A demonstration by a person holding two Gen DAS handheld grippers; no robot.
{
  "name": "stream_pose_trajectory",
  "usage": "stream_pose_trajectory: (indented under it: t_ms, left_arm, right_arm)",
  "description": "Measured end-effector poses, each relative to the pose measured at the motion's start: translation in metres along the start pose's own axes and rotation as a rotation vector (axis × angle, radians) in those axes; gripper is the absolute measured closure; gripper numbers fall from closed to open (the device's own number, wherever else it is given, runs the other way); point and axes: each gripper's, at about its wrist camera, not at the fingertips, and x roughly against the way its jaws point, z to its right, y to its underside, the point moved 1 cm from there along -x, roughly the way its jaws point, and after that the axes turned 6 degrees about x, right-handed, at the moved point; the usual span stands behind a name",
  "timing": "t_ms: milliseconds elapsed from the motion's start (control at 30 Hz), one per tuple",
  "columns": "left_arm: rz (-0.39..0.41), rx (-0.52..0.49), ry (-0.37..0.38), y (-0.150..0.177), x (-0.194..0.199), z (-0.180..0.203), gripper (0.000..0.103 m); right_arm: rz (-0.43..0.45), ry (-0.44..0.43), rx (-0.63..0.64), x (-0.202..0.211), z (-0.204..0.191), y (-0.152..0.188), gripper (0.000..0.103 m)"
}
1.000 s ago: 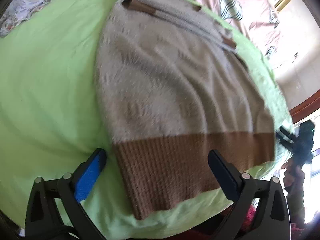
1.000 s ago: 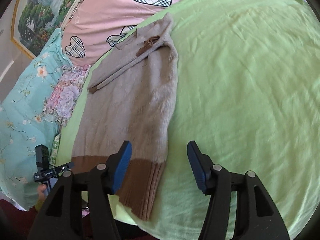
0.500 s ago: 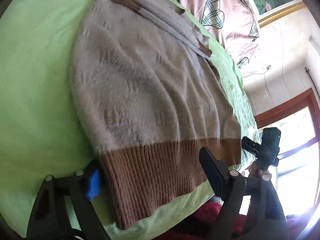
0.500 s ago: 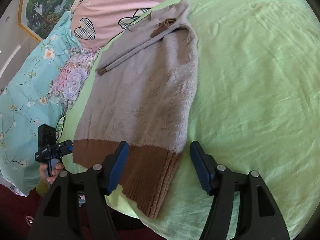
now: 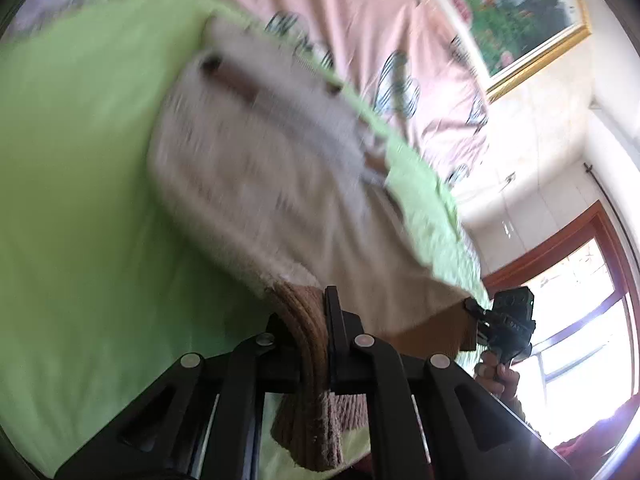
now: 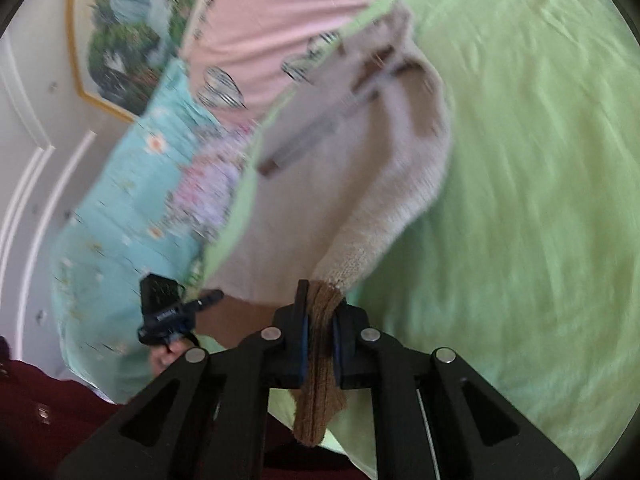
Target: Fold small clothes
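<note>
Left wrist view: the left gripper (image 5: 310, 340) fingers are clamped on the brown ribbed hem of the beige sweater (image 5: 272, 184), which lies on the green bedsheet (image 5: 80, 200); pink quilt (image 5: 360, 20) beyond.

Right wrist view: the right gripper (image 6: 320, 340) fingers are closing, pinching the hem's other corner; floral pillow (image 6: 132, 208) at left.

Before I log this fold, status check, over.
Left tool and right tool clamped on sweater brown hem. Hem off green sheet. Nothing blocking.

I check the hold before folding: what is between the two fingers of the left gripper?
The sweater's brown ribbed hem sits pinched in the left gripper, as the left wrist view shows.
</note>
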Motion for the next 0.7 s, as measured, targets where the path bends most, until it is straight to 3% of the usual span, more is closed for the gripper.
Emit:
stream_pose_trajectory:
  t_ms: [300,567,700]
  left_arm:
    - [0.175,-0.057,0.045,-0.119,-0.015,0.027,0.097]
    - [0.257,-0.072,0.003,-0.224,-0.068,0.035,0.097]
    - [0.259,-0.053,-0.068,-0.27,-0.102,0.022,0.097]
  right_arm:
    - [0.144,-0.005,0.065,-0.017,-0.003,-0.107,0.094]
    - [0.224,0.026,0.086,-0.066,0.007,-0.217,0.094]
    - [0.244,0.079,0.062,-0.099,0.031,-0.264,0.094]
